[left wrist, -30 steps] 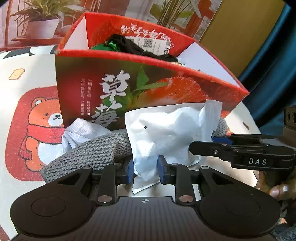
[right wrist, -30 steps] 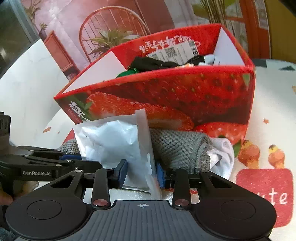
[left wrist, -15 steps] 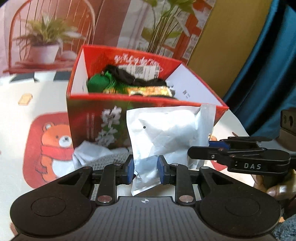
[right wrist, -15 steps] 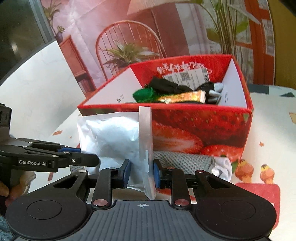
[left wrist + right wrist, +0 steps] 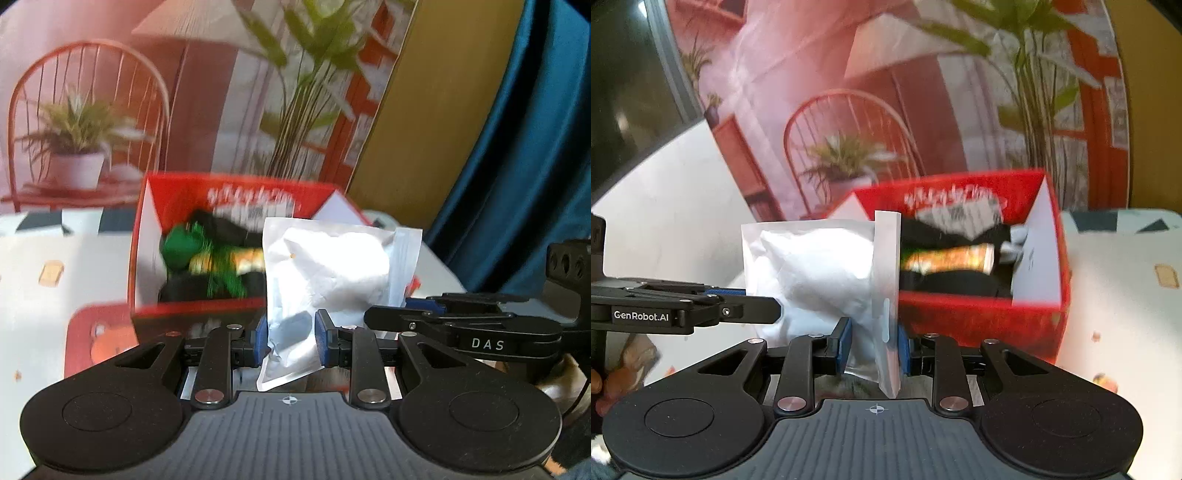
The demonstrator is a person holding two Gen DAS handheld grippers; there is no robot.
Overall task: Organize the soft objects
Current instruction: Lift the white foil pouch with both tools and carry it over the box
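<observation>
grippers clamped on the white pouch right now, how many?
2. The left gripper pinches the white pouch at its lower left corner; the right gripper pinches its opposite sealed edge. The pouch hangs in front of the red box.

Beyond the gripper and to its left stands a printed backdrop [image 5: 221,110] that shows a red chair [image 5: 85,122] and a potted plant [image 5: 77,147], with tall green leaves [image 5: 310,74] more to the right. A yellow wall panel [image 5: 436,122] and a dark blue curtain [image 5: 535,155] are on the right side. Under everything lies the tabletop [image 5: 55,295], whose pale cloth has a red patch with a bear [image 5: 99,339] and small cartoon prints.
</observation>
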